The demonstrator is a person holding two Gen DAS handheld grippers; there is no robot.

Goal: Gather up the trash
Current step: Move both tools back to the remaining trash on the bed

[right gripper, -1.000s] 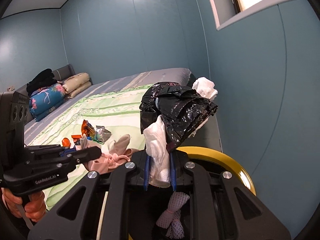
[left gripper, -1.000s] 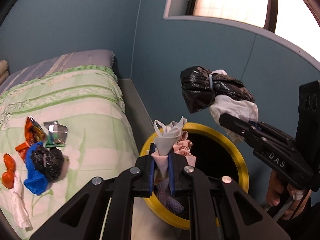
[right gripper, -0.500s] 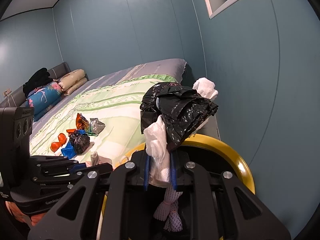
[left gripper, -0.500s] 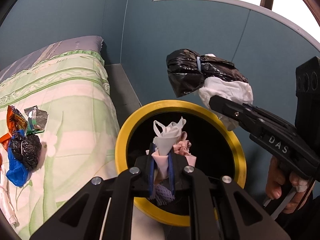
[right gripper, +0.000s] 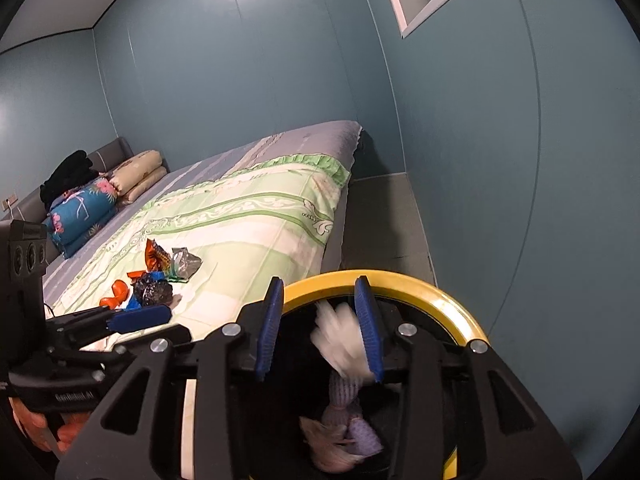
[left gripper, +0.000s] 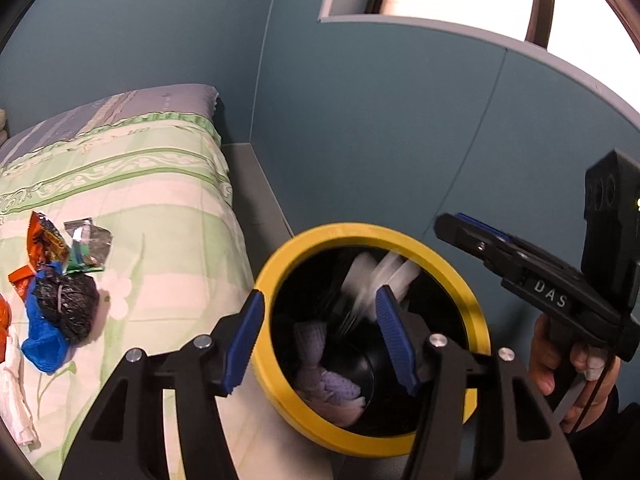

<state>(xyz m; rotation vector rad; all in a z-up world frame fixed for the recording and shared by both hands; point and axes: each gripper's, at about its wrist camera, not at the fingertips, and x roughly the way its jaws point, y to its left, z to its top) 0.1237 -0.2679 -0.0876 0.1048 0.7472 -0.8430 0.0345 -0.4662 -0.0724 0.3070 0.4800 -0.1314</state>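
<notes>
Over on the left, on the green patterned bed [left gripper: 160, 208], a cluster of trash is still to be collected: an orange snack wrapper [left gripper: 46, 240], a crumpled foil wrapper [left gripper: 90, 248], a knotted black bag [left gripper: 66, 306] lying on a blue bag [left gripper: 42, 348], and some white plastic [left gripper: 14, 404] at the edge of view. Just beside the mattress stands the yellow-rimmed bin [left gripper: 476, 320], which already holds a purple mesh bundle [left gripper: 324, 376] and pale scraps at its bottom. Above its mouth the left gripper [left gripper: 320, 328] has jaws that are opening, with nothing pressed between them. A blurred white piece [left gripper: 380, 276] is dropping into the bin. Further right, the right gripper [right gripper: 320, 320], held in a hand [left gripper: 560, 360], is likewise opening, its jaws released around that same falling white piece [right gripper: 340, 340]. Judged from this, the job is partway done: both loads are going in, and the heap on the bed needs more trips.
</notes>
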